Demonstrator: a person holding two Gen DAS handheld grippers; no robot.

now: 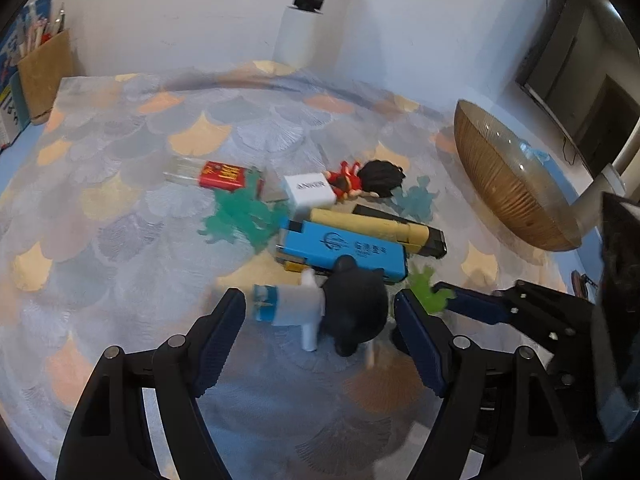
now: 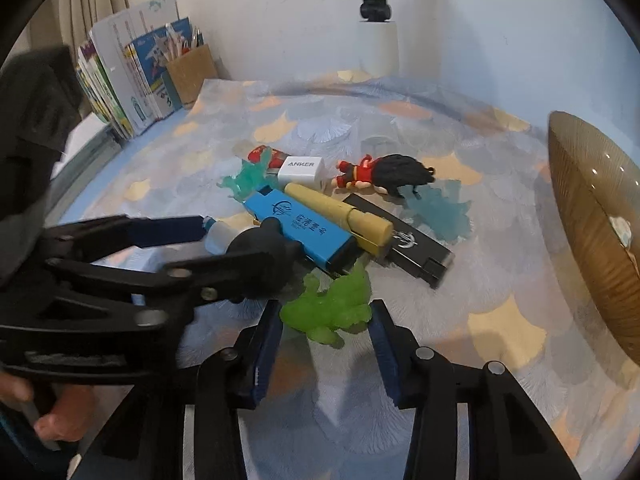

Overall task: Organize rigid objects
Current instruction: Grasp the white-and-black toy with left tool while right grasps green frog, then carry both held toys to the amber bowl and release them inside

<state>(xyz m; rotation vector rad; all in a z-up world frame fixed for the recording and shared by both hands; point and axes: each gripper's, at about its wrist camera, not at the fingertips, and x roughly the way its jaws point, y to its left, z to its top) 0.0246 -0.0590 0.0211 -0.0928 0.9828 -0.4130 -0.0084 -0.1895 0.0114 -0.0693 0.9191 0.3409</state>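
Sorting barely begun: pile still on surface [image 2: 500, 328], bowl [image 2: 592, 240] nearly empty.
Left gripper [image 1: 320, 312] fingers stood open around black-headed figure [image 1: 352, 304]; right gripper [image 2: 326, 320] fingers straddled green toy [image 2: 332, 308], not gripping.

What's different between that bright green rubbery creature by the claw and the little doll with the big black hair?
The green creature is one translucent lime colour; the black-haired doll is opaque, with red clothes and dark hair. The creature sits between the fingers of the right gripper, at the near edge of the pile; the doll lies on its side at the far edge, beside the white charger, away from both grippers. Both are small figures resting on the patterned tablecloth.
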